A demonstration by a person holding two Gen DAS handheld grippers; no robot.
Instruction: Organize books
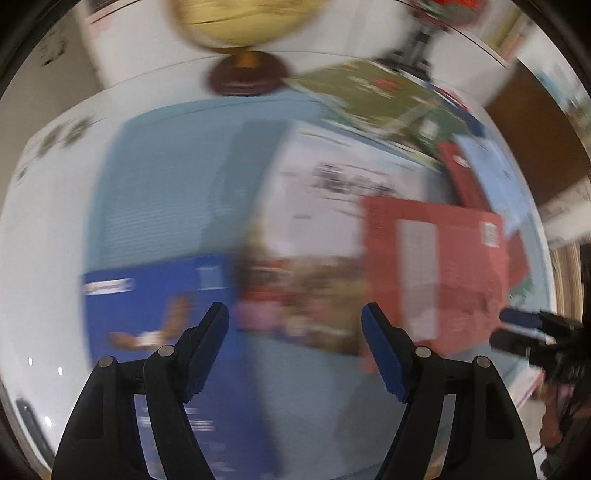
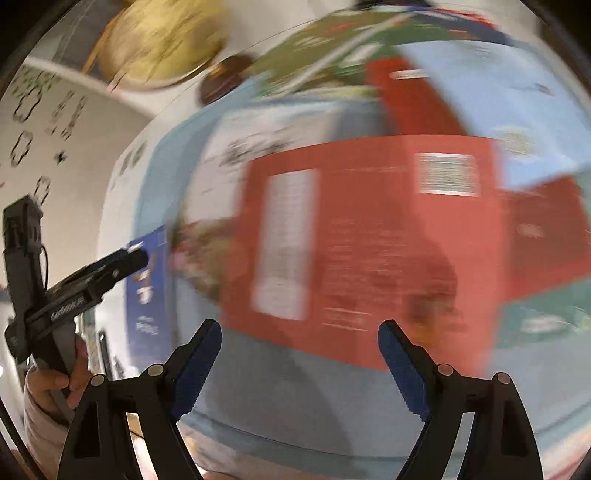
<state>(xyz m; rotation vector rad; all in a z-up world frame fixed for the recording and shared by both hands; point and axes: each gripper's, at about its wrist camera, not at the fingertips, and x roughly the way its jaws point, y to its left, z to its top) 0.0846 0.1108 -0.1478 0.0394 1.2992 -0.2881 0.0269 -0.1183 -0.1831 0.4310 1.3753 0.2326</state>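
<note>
Both views are strongly blurred, so I can tell only the larger things. My left hand-held gripper (image 1: 295, 314) has its jaws spread wide and nothing is between them. My right hand-held gripper (image 2: 299, 332) is spread wide too, and also empty. Both point down at the desk (image 1: 44, 258), which carries a light blue mat (image 1: 166, 177).

The books lie flat on this mat, overlapping one another in a loose spread. A blue book (image 1: 155, 314) is at the left, under the left fingers. A white book (image 1: 325, 192) lies in the middle, and a red book (image 2: 369, 240) lies partly on it, below the right hand-held gripper. A green book (image 1: 369, 92) is at the far side, just beside a globe (image 1: 236, 22) on a dark round base. The titles I cannot read.
</note>
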